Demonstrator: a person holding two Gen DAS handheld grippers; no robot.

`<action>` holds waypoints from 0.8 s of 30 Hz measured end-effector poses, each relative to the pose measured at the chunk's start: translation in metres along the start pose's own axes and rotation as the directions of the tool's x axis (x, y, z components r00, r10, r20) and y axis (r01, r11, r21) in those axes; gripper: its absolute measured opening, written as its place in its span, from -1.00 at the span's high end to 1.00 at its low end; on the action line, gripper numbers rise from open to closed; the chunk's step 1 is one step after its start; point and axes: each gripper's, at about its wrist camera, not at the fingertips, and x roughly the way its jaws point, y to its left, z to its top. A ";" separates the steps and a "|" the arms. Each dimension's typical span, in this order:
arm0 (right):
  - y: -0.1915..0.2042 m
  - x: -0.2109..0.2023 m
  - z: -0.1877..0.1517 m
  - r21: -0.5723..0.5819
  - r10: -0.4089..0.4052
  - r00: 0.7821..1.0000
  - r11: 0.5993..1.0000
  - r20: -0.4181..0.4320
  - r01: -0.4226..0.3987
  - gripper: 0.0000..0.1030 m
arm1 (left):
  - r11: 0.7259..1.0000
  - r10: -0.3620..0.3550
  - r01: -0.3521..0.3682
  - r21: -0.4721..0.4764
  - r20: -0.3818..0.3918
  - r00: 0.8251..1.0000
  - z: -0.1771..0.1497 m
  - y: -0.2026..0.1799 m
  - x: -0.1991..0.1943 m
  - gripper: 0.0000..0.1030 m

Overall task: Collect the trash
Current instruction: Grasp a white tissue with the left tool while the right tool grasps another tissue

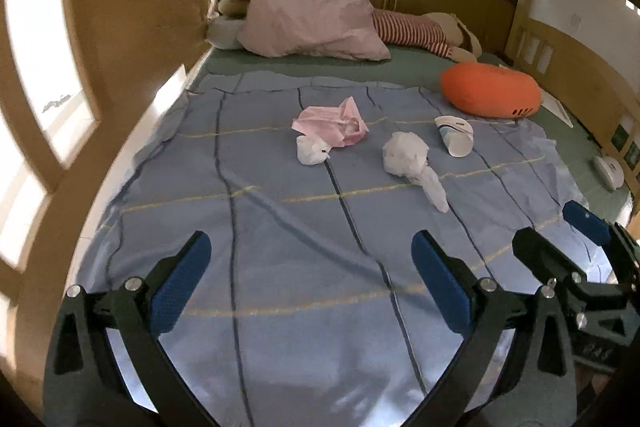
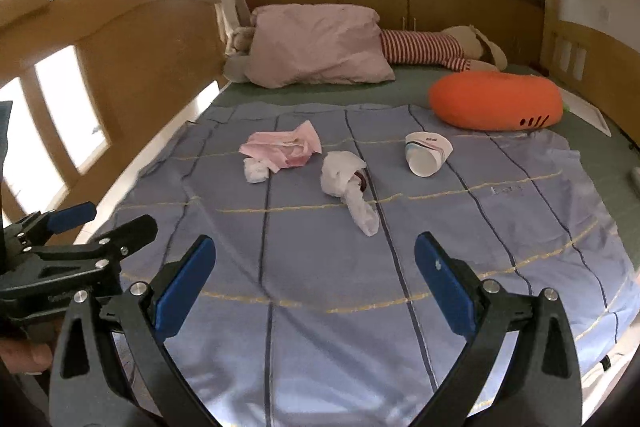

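Observation:
Trash lies on a blue blanket (image 1: 280, 247) on a bed. A pink wrapper (image 1: 332, 123) (image 2: 280, 145) lies next to a small white tissue wad (image 1: 311, 150) (image 2: 256, 171). A larger crumpled white tissue (image 1: 408, 157) (image 2: 344, 175) lies right of them. A paper cup (image 1: 454, 135) (image 2: 426, 151) lies on its side further right. My left gripper (image 1: 312, 251) (image 2: 100, 217) is open and empty above the near blanket. My right gripper (image 2: 316, 255) (image 1: 556, 227) is open and empty beside it on the right.
A pink pillow (image 1: 308, 15), a striped plush toy (image 1: 412, 31) and an orange cushion (image 1: 490, 89) lie at the far end. Wooden bed rails (image 1: 132, 27) enclose the left, back and right sides. A white object (image 1: 610, 171) lies at the right edge.

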 end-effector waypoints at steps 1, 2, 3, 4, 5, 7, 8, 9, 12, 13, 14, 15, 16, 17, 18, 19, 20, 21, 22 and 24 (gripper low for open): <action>-0.002 0.007 0.003 0.004 -0.001 1.000 1.000 -0.008 0.001 -0.90 | 1.000 -0.010 0.010 0.001 -0.006 1.000 0.004 0.000 0.009 -0.94; -0.004 0.016 0.006 0.012 -0.002 1.000 1.000 -0.015 0.002 -0.90 | 1.000 -0.016 0.016 0.002 -0.013 1.000 0.011 -0.001 0.024 -0.94; -0.006 0.030 0.011 0.020 -0.017 1.000 1.000 -0.019 0.017 -0.90 | 1.000 -0.007 0.007 -0.001 -0.018 1.000 0.015 0.000 0.035 -0.94; -0.008 0.054 0.017 0.015 -0.051 0.998 0.999 -0.039 0.052 -0.90 | 1.000 0.011 -0.011 -0.009 -0.031 0.999 0.024 0.001 0.054 -0.94; -0.009 0.062 0.018 0.012 -0.062 0.997 0.998 -0.046 0.063 -0.90 | 1.000 0.012 -0.012 -0.016 -0.036 0.999 0.030 0.003 0.065 -0.94; -0.016 0.103 0.024 0.013 -0.092 0.992 0.995 -0.087 0.094 -0.90 | 1.000 0.009 -0.010 -0.024 -0.046 0.999 0.042 0.005 0.096 -0.88; -0.020 0.116 0.026 0.019 -0.092 0.991 0.995 -0.100 0.094 -0.90 | 1.000 0.009 -0.010 -0.023 -0.053 0.999 0.046 0.006 0.107 -0.88; -0.025 0.141 0.030 0.027 -0.097 0.989 0.995 -0.116 0.101 -0.86 | 1.000 0.007 -0.008 -0.026 -0.066 0.998 0.051 0.007 0.124 -0.85; -0.033 0.175 0.039 0.052 -0.091 0.987 0.994 -0.134 0.099 -0.77 | 0.999 -0.021 0.016 -0.048 -0.101 0.995 0.062 0.011 0.163 -0.75; -0.034 0.189 0.044 0.063 -0.075 0.987 0.994 -0.142 0.084 -0.73 | 0.998 -0.027 0.021 -0.052 -0.109 0.994 0.065 0.010 0.176 -0.73; -0.033 0.198 0.047 0.058 -0.068 0.987 0.995 -0.146 0.077 -0.66 | 0.999 -0.027 0.021 -0.047 -0.120 0.992 0.067 0.009 0.187 -0.71; -0.031 0.209 0.050 0.038 -0.077 0.986 0.996 -0.147 0.084 -0.61 | 0.999 -0.020 0.016 -0.038 -0.130 0.991 0.069 0.009 0.197 -0.61; -0.029 0.222 0.051 0.018 -0.089 0.983 0.995 -0.163 0.094 -0.56 | 1.000 -0.012 0.007 -0.030 -0.144 0.989 0.071 0.009 0.212 -0.51; -0.029 0.230 0.051 0.024 -0.088 0.978 0.995 -0.190 0.094 -0.28 | 0.999 -0.018 0.013 -0.039 -0.152 0.988 0.072 0.011 0.221 -0.44; -0.030 0.240 0.049 0.033 -0.072 0.971 0.996 -0.229 0.082 0.06 | 0.998 -0.030 0.021 -0.052 -0.165 0.986 0.073 0.015 0.231 -0.24; -0.031 0.244 0.047 0.047 -0.065 0.967 0.996 -0.245 0.079 0.13 | 0.997 -0.052 0.038 -0.073 -0.193 0.980 0.072 0.019 0.241 0.02; -0.031 0.243 0.048 0.048 -0.067 0.970 0.996 -0.235 0.081 0.19 | 0.994 -0.077 0.056 -0.099 -0.218 0.973 0.072 0.023 0.249 0.12; -0.030 0.242 0.049 0.046 -0.066 0.971 0.996 -0.231 0.079 0.30 | 0.991 -0.089 0.066 -0.117 -0.205 0.975 0.072 0.027 0.250 0.23; -0.030 0.239 0.052 0.048 -0.064 0.974 0.996 -0.219 0.076 0.34 | 0.990 -0.092 0.069 -0.119 -0.197 0.976 0.073 0.028 0.248 0.35; -0.030 0.231 0.055 0.054 -0.054 0.978 0.996 -0.200 0.066 0.43 | 0.991 -0.099 0.079 -0.110 -0.193 0.976 0.073 0.029 0.240 0.39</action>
